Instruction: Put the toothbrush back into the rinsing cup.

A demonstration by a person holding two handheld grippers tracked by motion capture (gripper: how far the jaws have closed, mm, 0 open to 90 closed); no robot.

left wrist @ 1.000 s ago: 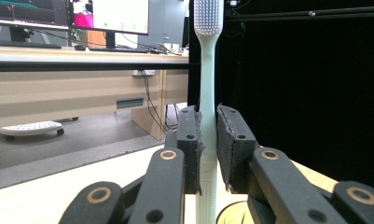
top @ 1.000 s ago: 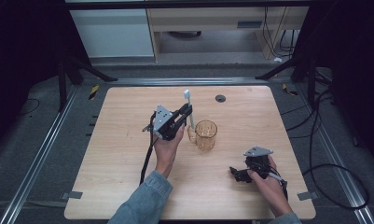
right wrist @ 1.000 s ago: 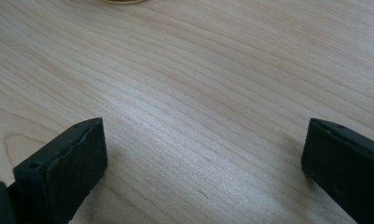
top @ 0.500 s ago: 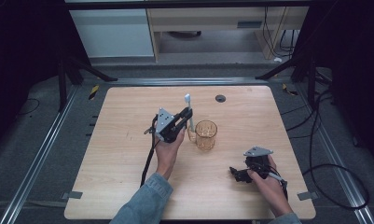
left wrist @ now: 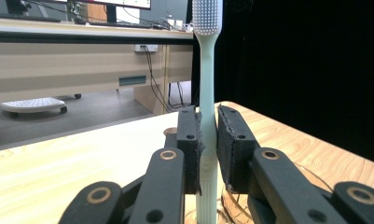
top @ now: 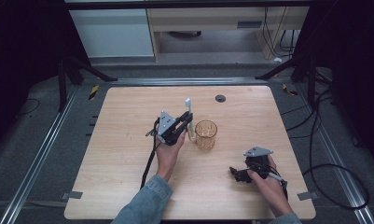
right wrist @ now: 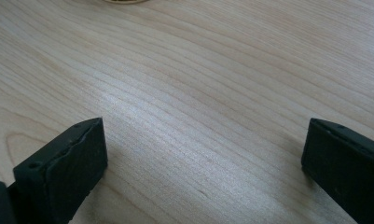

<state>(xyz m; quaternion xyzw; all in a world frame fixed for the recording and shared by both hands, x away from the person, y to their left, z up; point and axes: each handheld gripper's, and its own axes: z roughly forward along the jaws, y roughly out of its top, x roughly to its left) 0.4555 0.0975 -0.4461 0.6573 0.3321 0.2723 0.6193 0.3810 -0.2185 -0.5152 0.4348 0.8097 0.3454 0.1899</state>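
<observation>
One toothbrush, one cup, two grippers.

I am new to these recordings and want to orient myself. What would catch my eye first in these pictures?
First, the pale toothbrush standing upright, bristles on top, clamped in the left hand-held gripper near the middle of the table. Just to its right stands an amber glass. The right hand-held gripper rests low near the front right, jaws wide apart over bare wood.

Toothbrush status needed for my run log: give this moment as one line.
left gripper: shut on toothbrush, upright, beside cup | right gripper: open, holding nothing, low over table
</observation>
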